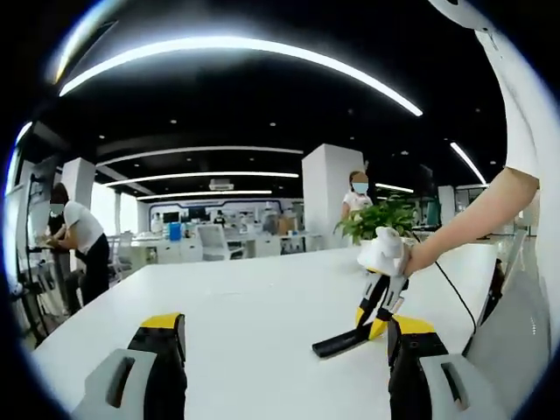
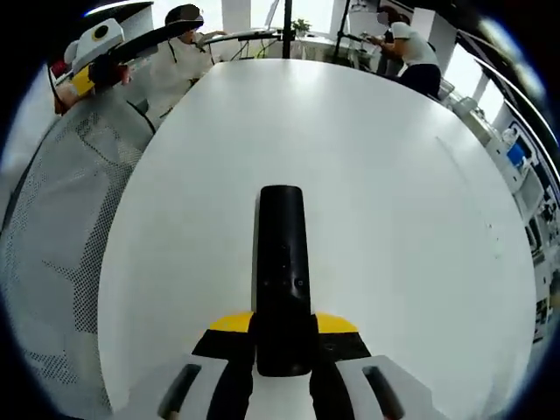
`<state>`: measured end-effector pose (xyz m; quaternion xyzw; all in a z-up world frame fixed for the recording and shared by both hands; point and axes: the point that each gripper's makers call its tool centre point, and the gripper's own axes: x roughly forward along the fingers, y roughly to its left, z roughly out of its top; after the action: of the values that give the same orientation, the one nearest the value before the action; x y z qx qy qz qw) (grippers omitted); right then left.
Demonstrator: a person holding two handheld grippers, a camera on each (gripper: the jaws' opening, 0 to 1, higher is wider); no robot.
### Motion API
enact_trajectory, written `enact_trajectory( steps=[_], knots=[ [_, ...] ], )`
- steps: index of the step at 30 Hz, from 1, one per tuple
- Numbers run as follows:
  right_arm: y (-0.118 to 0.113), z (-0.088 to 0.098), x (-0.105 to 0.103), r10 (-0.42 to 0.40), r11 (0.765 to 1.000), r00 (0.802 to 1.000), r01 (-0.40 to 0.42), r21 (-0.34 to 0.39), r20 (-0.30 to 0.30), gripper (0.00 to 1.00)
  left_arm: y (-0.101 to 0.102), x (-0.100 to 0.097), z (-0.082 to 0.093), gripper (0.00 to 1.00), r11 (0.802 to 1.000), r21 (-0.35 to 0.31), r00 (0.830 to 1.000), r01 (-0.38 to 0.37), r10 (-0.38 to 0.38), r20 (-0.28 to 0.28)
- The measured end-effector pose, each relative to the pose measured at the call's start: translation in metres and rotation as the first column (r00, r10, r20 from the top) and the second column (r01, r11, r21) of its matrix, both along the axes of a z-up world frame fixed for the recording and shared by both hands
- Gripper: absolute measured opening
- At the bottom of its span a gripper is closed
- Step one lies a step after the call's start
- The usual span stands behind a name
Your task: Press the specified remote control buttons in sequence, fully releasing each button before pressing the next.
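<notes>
A long black remote control (image 2: 282,254) sticks out forward over the white table (image 2: 402,175), and my right gripper (image 2: 282,331) is shut on its near end between yellow-tipped jaws. In the left gripper view, a hand holds that right gripper (image 1: 378,306) at the right, with the remote (image 1: 339,341) slanting down to the table (image 1: 245,297). My left gripper (image 1: 284,328) is open, its jaws wide apart with nothing between them, low over the table's near side. The left gripper (image 2: 98,54) also appears at the top left of the right gripper view.
A grey mesh chair (image 2: 61,219) stands at the table's left side. A potted plant (image 1: 382,219) sits at the far edge. A thin cable (image 1: 455,293) runs across the table. People stand beyond the table at desks (image 1: 74,241) (image 2: 407,48).
</notes>
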<state>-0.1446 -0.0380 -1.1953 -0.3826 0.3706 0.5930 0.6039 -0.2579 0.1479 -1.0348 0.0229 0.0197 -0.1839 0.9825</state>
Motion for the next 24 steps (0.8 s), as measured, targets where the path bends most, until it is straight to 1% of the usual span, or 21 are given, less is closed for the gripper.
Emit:
enact_trajectory(
  steps=[1,7,12,17,22,24],
  knots=[
    [0.0,0.0,0.003,0.019,1.0,1.0,-0.019,-0.004,0.006,0.21,0.0,0.0,-0.001,1.0,1.0,0.0,1.0,-0.001,0.001,-0.003],
    [0.002,0.0,0.016,0.033,0.999,0.999,-0.033,-0.016,0.005,0.21,0.0,0.0,-0.003,1.0,1.0,-0.001,1.0,0.0,0.0,-0.014],
    [0.006,0.0,0.02,0.063,0.998,0.998,-0.063,-0.018,0.011,0.21,0.0,0.0,-0.005,1.0,1.0,0.004,1.0,0.002,-0.002,-0.026],
    [0.009,0.002,0.022,0.073,0.997,0.997,-0.073,-0.009,0.01,0.21,0.001,0.0,-0.007,1.0,1.0,0.007,0.999,0.002,-0.002,-0.036],
    [0.012,0.003,0.029,0.059,0.998,0.998,-0.059,-0.001,0.009,0.21,0.001,0.001,-0.009,1.0,1.0,0.018,0.999,0.001,0.0,-0.04],
    [0.012,0.004,0.03,0.059,0.998,0.998,-0.059,-0.005,0.006,0.21,0.0,0.0,-0.01,1.0,1.0,0.009,0.999,0.007,-0.006,-0.05]
  ],
)
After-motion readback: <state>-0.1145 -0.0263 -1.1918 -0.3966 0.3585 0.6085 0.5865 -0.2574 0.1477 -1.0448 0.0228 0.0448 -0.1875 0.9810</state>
